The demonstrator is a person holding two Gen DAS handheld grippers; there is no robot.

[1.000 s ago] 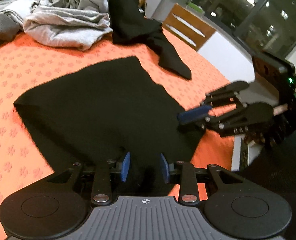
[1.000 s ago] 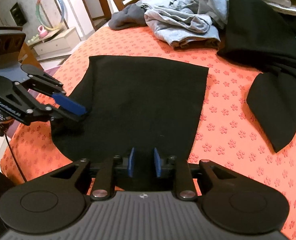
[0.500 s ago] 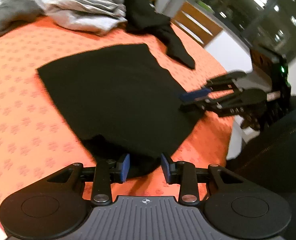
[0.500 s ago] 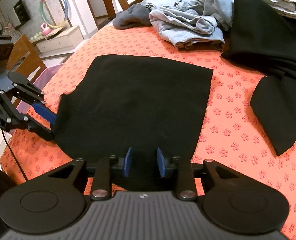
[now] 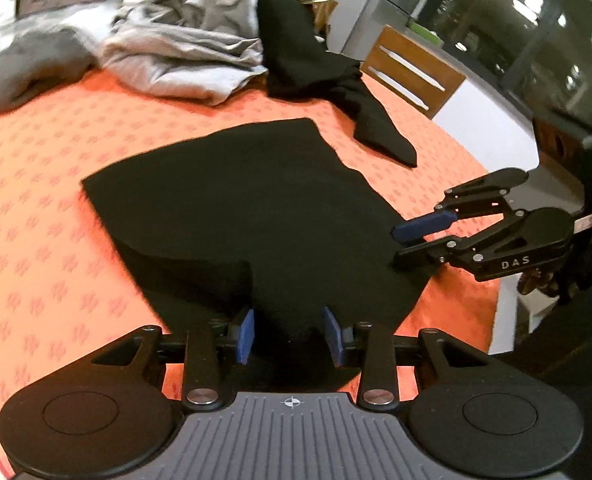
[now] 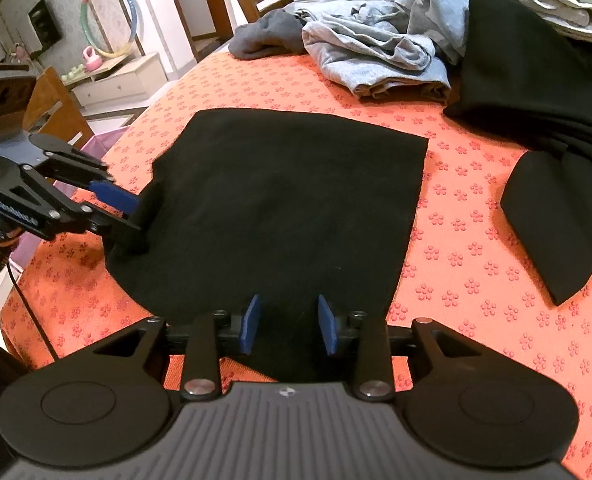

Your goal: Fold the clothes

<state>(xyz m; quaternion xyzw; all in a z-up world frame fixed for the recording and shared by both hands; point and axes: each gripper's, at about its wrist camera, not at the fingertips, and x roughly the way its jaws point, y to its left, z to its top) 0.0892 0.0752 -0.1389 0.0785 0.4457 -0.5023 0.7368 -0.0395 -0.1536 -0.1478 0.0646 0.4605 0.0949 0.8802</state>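
One table under an orange flower-print cloth (image 6: 476, 208) fills both views. One black garment (image 6: 288, 200), folded flat, lies at frame centre, its near edge reaching down to the lower middle. A second black garment (image 6: 544, 128) lies at right in the right wrist view, upper middle in the left. One pile of grey clothes (image 6: 376, 52) sits along the top.

Two grippers. Left gripper (image 5: 290, 334): blue pads spread apart, black cloth between them; no pinch visible. Right gripper (image 6: 289, 324): jaws opening, cloth between the pads, not pressed.

Only the right wrist view shows a hula hoop (image 6: 108, 20) at upper left, a cream folded item (image 6: 556, 0) at upper right and a white drawer unit (image 6: 116, 84). Only the left wrist view shows dark windows (image 5: 516, 20) at upper right. Each view shows one wooden chair (image 5: 412, 68).
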